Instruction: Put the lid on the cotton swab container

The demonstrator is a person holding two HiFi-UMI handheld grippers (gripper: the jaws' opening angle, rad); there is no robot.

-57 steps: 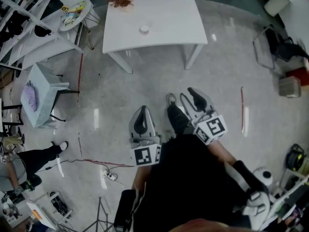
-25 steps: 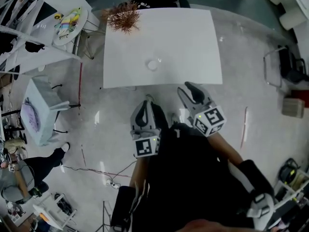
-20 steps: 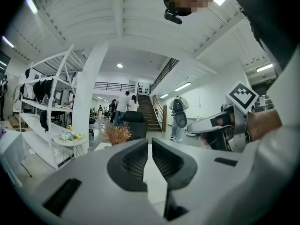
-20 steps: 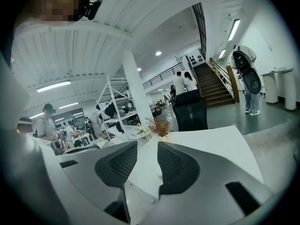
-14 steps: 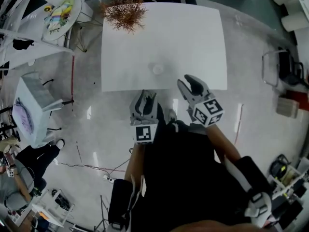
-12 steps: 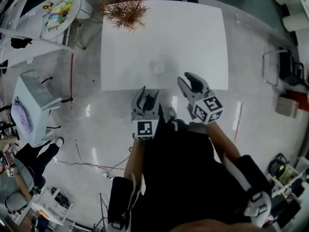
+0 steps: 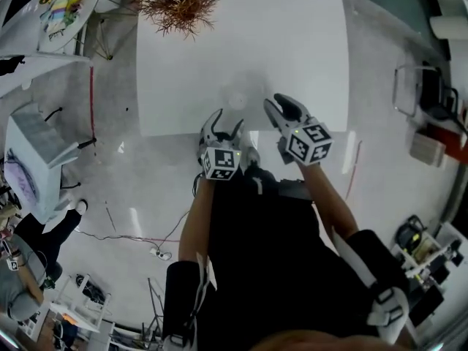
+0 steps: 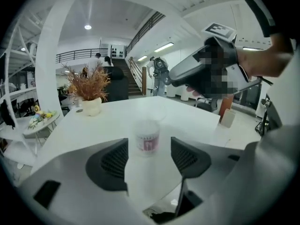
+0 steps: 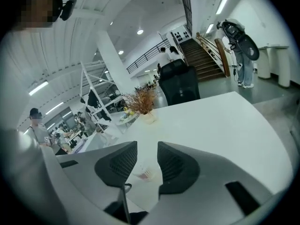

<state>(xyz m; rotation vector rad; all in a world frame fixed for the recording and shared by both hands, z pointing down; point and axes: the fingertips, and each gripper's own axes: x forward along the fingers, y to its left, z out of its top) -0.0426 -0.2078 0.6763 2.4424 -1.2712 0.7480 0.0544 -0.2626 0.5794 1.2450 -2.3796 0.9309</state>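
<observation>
White plastic, faintly see-through, with a pinkish label round its middle: that is the cotton swab container (image 8: pixel 147 137), and it stands upright and uncapped on the white table (image 7: pixel 292 35), close to the near edge and roughly midway along it. Just behind it in the left gripper view lies a pale, clear, rounded shape that is too faint to name. The left gripper (image 7: pixel 224 123) hangs over the near edge of the table and tilts downward. Its jaws have just been opening and now stand wide apart with nothing gripped. The container shows in the gap beyond their tips, apart from both pads. The right gripper (image 7: pixel 280 108) hovers a little further in over the tabletop, just to the right of the container and not touching it. Its jaws are parted by a narrower gap than the left pair and hold nothing, and in the right gripper view the container appears low down through that gap, blurred. In the left gripper view the right gripper floats above the table at the upper right. A pot of dried, rust-coloured twigs (image 7: pixel 175 2) sits at the far left corner of the table, well apart from the container. The person's dark clothing fills the lower head view.
</observation>
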